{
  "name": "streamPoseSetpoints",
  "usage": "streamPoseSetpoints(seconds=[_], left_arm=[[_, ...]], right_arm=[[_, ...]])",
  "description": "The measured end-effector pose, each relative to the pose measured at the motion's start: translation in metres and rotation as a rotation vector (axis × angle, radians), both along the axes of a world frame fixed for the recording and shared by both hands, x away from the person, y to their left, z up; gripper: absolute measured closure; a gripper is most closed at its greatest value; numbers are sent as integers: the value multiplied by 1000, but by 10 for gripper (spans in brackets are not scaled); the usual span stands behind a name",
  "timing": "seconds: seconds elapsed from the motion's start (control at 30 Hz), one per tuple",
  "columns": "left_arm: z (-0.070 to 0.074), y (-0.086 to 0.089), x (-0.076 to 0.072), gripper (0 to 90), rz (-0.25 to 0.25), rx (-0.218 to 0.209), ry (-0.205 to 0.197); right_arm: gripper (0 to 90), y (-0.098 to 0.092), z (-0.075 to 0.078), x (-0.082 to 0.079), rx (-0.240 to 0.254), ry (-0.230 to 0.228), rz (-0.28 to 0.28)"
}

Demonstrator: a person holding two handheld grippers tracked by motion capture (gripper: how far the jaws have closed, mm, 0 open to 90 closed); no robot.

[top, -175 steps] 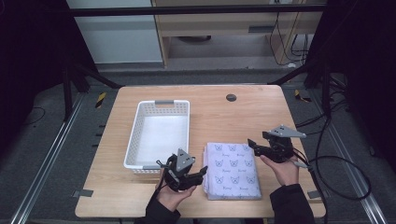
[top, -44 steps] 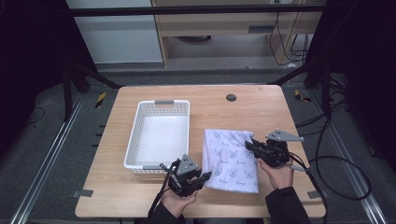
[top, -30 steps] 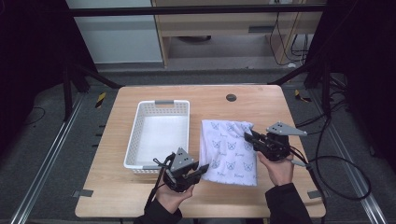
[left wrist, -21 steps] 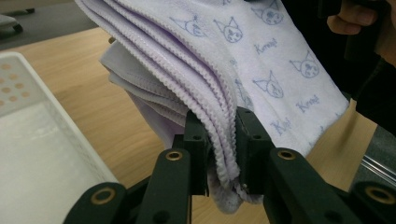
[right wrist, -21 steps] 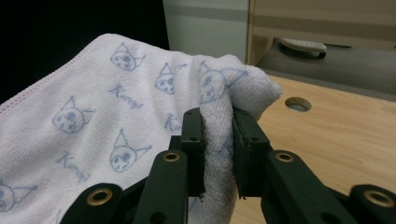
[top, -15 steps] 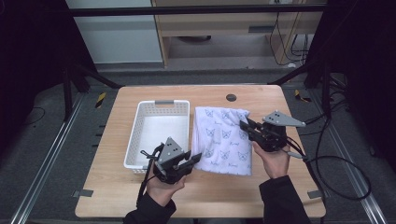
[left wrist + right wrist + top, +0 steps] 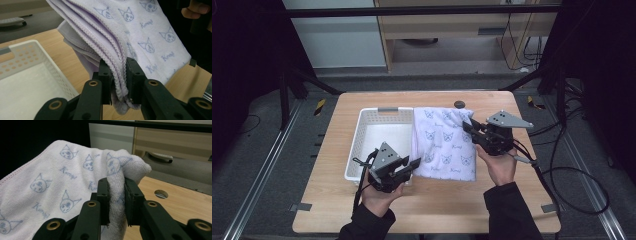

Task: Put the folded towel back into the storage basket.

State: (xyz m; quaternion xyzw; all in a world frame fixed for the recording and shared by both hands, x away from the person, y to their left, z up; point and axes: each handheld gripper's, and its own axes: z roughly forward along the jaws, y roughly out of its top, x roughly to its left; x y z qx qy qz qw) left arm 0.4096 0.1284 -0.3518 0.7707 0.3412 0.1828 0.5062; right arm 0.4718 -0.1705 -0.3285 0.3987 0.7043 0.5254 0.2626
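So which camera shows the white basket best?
The high view: the whole white basket shows from above, beside the kitty towel. The left gripper view gives just one corner and its holey wall. The right gripper view looks at the towel and table instead.

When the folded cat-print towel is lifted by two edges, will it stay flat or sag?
The towel probably sags: it already drapes between the left tool and the right tool. Its stacked layers may slide apart. It looks light.
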Motion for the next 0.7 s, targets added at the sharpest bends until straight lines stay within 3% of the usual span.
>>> streamPoseSetpoints(seconds=[0.7], left_arm=[[13,37,4,758,74,-41,-25]], right_arm=[[766,37,18,14,4,-40,32]])
